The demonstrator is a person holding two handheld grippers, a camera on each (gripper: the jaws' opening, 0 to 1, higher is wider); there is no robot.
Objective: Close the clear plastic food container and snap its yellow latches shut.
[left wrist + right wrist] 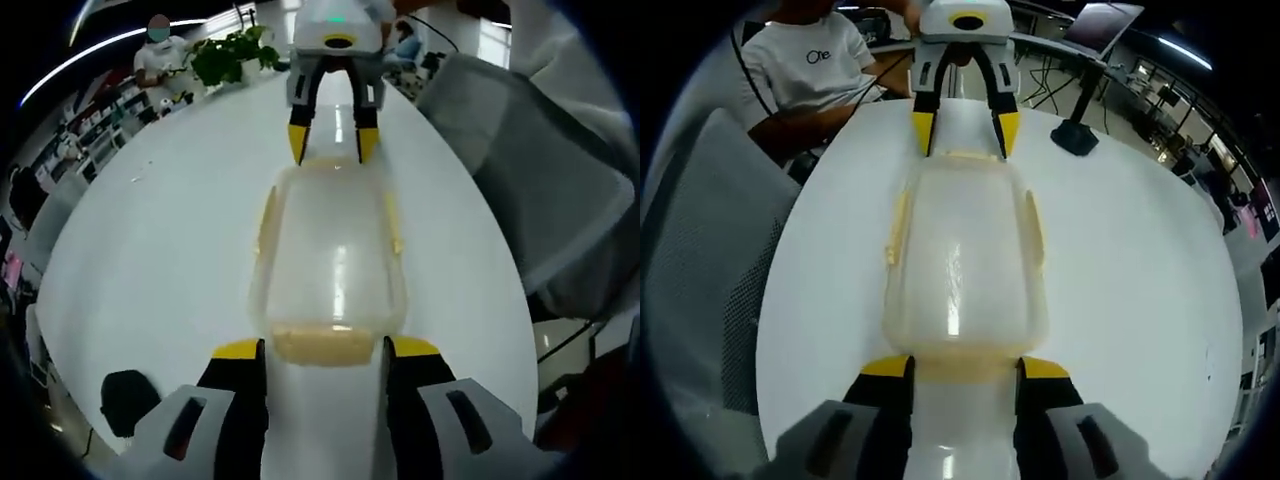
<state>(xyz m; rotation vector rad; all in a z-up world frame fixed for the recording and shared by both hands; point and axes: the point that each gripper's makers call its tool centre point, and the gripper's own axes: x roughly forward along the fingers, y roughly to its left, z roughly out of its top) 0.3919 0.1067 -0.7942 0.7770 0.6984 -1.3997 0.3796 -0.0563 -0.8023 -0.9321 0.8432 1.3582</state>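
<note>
The clear plastic container [330, 255] lies lengthwise on the white table [160, 250] with its lid on. Yellow latches run along its long sides [267, 215], and a pale yellow end latch [322, 345] sits at the near end. My left gripper [326, 348] is open, its yellow-tipped jaws standing on either side of that end latch. At the far end my right gripper [332, 145] faces me, open, astride the other end. In the right gripper view the container [965, 260] stretches from my right gripper [965, 367] to the left gripper [967, 130]. There the left side latch [897, 232] flares out slightly.
A grey mesh chair [520, 180] stands close to the table's edge, also seen as the chair [700, 260]. A person in a white T-shirt [810, 60] sits behind it. A black stand base [1077, 135] rests on the table. A potted plant [235, 50] stands at the far end.
</note>
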